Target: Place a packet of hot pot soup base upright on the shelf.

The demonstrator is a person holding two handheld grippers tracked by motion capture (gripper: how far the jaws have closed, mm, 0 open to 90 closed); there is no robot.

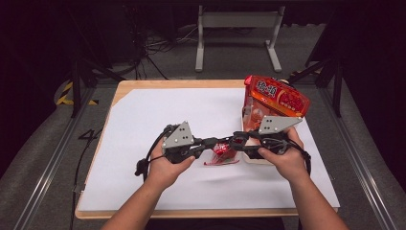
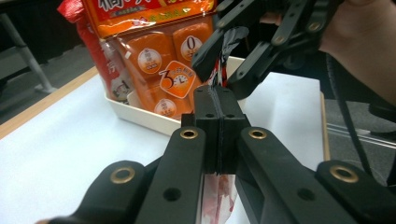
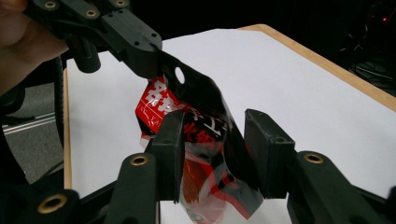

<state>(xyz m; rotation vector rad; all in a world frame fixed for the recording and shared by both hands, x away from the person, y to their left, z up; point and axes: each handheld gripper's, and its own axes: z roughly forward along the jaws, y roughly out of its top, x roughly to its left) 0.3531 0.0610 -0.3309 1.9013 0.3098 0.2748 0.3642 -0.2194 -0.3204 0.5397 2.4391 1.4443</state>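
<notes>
A small red and black snack packet (image 1: 222, 154) hangs just above the white sheet between the two grippers. My left gripper (image 2: 219, 100) is shut on the packet's flat top edge, near its hang hole, and the packet (image 2: 215, 200) dangles under the jaws. In the right gripper view the left gripper (image 3: 144, 65) holds the black top strip of the packet (image 3: 205, 107). My right gripper (image 3: 215, 140) is open; its jaws stand apart on either side of the packet's body without pinching it. In the high view the left gripper (image 1: 221, 143) and right gripper (image 1: 235, 140) meet tip to tip.
A large orange-red snack bag (image 1: 277, 98) stands upright in a shallow cream tray (image 2: 144, 119) at the right of the table, just behind the right hand. A white sheet (image 1: 158, 120) covers the wooden tabletop. Metal stands and cables sit on the floor beyond.
</notes>
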